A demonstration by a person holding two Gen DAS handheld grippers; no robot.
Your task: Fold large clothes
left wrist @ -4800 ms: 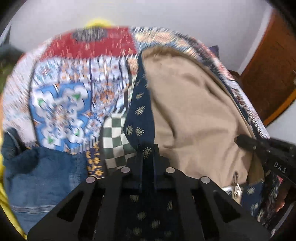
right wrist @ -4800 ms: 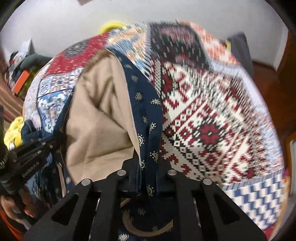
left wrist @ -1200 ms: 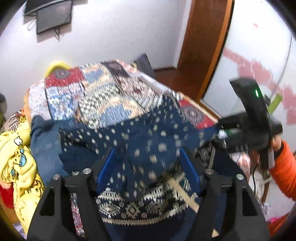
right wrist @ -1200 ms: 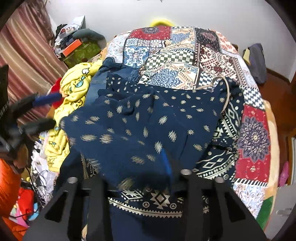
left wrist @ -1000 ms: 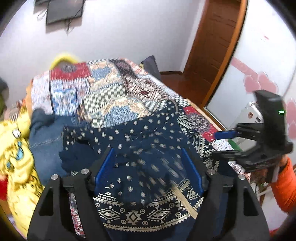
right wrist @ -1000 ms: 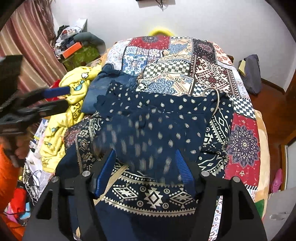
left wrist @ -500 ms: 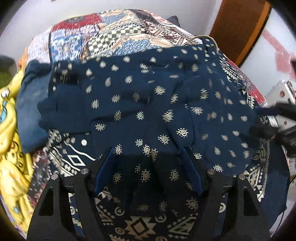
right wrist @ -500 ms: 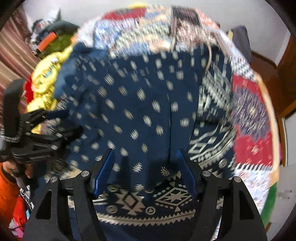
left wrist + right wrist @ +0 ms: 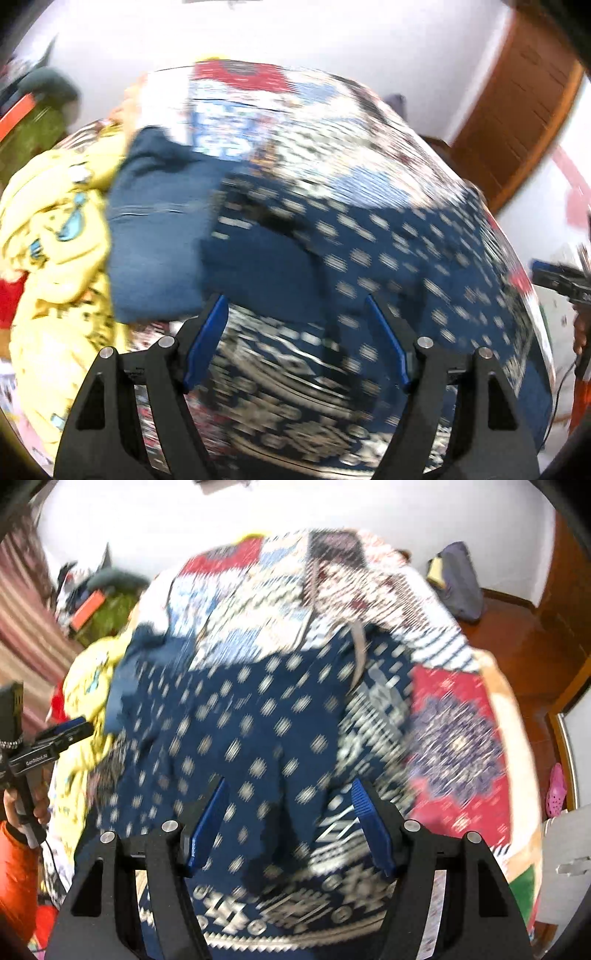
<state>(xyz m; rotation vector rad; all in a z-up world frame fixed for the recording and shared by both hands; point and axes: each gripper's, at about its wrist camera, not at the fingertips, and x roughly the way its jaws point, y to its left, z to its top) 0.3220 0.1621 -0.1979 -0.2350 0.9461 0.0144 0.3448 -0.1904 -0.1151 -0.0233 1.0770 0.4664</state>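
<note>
Navy garment point(image 9: 240, 731), dotted with pale motifs and edged by a wide patterned border, now lies spread over the near half of the patchwork quilt point(image 9: 458, 746), where a second ago it hung in the air between the tools. Both have let go: the left gripper point(image 9: 295, 339) and the right gripper point(image 9: 288, 819) each show their blue pads wide apart with nothing between them, above the cloth rather than on it. That reads as one fold laid down, with the next grasp not yet begun. Heavy blur hides how neatly the edges line up. The left view alone shows the jeans point(image 9: 155, 236) touching the garment's left edge and the yellow cartoon cloth point(image 9: 55, 229) beyond; the right view alone shows a tan strap point(image 9: 356, 653) at the garment's far corner.
</note>
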